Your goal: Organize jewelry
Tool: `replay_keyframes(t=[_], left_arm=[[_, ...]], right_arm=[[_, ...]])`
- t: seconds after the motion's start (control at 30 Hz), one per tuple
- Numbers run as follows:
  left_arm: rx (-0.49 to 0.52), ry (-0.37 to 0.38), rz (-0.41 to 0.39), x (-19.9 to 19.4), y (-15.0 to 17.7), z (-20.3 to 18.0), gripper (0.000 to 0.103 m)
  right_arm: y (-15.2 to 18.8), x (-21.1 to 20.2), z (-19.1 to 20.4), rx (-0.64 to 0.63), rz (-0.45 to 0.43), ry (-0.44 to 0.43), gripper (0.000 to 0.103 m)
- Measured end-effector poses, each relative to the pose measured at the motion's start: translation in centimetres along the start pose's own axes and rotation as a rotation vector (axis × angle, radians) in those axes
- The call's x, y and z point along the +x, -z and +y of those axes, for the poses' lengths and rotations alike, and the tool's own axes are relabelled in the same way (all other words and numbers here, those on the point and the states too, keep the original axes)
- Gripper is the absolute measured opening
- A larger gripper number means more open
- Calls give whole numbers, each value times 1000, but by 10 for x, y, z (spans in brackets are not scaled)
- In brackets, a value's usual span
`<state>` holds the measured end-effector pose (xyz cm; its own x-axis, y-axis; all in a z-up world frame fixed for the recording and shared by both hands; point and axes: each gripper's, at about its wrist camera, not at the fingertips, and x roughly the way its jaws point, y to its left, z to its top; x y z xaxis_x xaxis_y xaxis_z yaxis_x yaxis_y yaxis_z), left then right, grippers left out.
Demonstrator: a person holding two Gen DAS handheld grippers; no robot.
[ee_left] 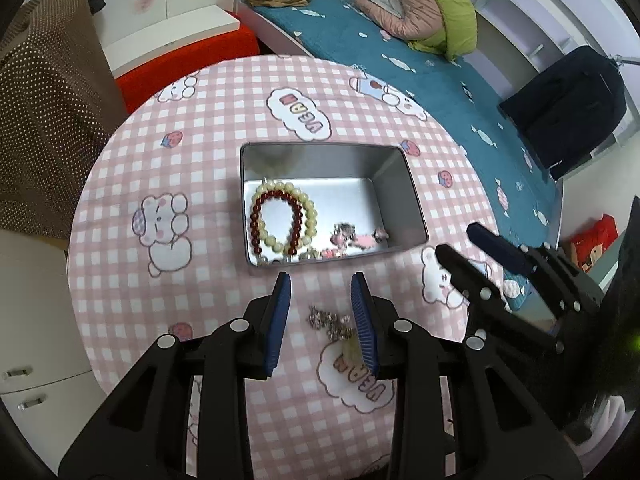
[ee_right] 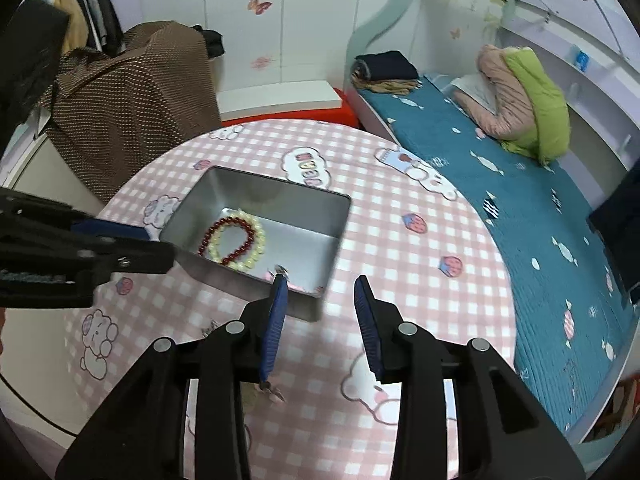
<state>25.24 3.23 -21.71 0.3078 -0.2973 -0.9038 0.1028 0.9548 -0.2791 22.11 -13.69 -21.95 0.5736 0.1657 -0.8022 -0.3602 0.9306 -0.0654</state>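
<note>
A silver metal tin [ee_left: 394, 168] [ee_right: 320, 204] stands open on the round table. Inside lie a cream bead bracelet [ee_left: 308, 210] [ee_right: 258, 246] and a dark red bead bracelet [ee_left: 256, 216] [ee_right: 228, 224], plus small pink and silver pieces [ee_left: 352, 236] near its front wall. A silver chain piece [ee_left: 330, 322] lies on the cloth in front of the tin, between the fingers of my open left gripper [ee_left: 322, 288]; it shows partly behind my right finger in the right wrist view [ee_right: 272, 390]. My right gripper [ee_right: 320, 292] is open and empty, right of the tin's near corner.
The table has a pink checked cloth [ee_left: 208, 184] [ee_right: 400, 240] with bear prints. A bed with a teal cover [ee_left: 460, 92] [ee_right: 520, 208] runs along the right. A brown dotted garment [ee_left: 44, 112] [ee_right: 128, 104] hangs at the left. White drawers [ee_left: 36, 360] stand left.
</note>
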Motion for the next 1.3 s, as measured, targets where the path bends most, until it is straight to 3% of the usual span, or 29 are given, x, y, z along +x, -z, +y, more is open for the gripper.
replay_keyframes(t=[0.3,0.57,0.83,1.1,1.23,1.3], left_arm=[[-18,-14,49,9,19,2,43],[-37,-17,69,19,28,5,73],[-47,-50,92,29,33,7,83],[-78,-121,122,34,39,21,91],[-114,-136,140,40,41,34,91],[-124,-144,147,42,41,38,91]], right_arm=[[18,2,-9,37,39,7,43],[29,8,-9,58,88,-2,57],[37,17,0,41,118,-74,66],[36,28,30,-47,94,-167,66],[39,38,43,-108,112,-191,40],[41,46,51,-142,137,-175,35]])
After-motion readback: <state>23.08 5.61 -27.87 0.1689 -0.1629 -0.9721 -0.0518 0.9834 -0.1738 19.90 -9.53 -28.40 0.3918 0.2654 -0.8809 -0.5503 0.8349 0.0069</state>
